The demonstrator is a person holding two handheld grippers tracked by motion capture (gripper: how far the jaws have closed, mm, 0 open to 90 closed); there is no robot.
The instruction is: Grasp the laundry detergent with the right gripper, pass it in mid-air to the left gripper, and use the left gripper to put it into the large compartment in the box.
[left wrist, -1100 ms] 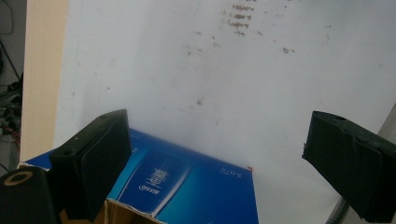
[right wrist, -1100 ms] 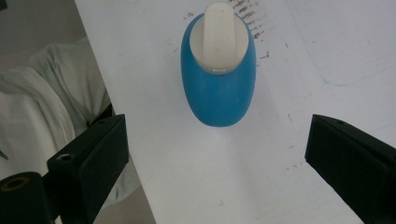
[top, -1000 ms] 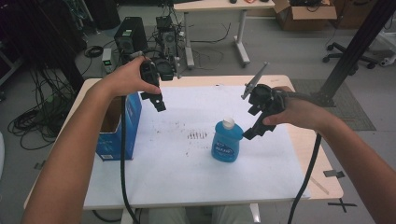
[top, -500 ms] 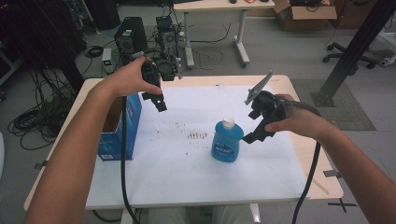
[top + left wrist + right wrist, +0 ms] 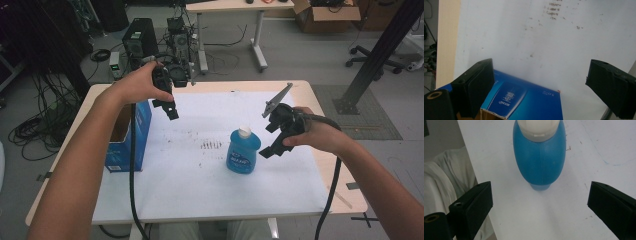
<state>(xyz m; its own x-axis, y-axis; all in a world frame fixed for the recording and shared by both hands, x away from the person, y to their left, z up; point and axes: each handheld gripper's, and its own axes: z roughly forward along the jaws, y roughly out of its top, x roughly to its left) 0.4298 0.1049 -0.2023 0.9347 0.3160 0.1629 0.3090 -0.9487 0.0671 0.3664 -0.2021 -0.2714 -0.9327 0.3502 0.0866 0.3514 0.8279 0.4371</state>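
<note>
Blue plastic, white cap: the bottle [image 5: 243, 152] stands upright on the white sheet [image 5: 200, 190] that covers the table [image 5: 320, 102], and it serves as your landmark; your right gripper [image 5: 274, 137] hangs just beside it on its right, above the sheet and not touching it, jaws spread wide with nothing between them; in the right gripper view the bottle [image 5: 539, 155] sits ahead of the open jaws, centred between them but beyond their tips. Your left gripper [image 5: 170, 107] is held in the air well apart from the bottle, up and to its left, jaws likewise spread and empty; in the left gripper view they frame bare sheet and the near corner of the blue carton [image 5: 524, 102]. That blue carton [image 5: 131, 137] stands far left of the bottle, at the sheet's left edge, its top open; the high view shows brown inner walls, and you cannot tell what, if anything, lies inside. Between carton and bottle, just left of the cap, a patch of dark smudges [image 5: 211, 145] marks the sheet.
</note>
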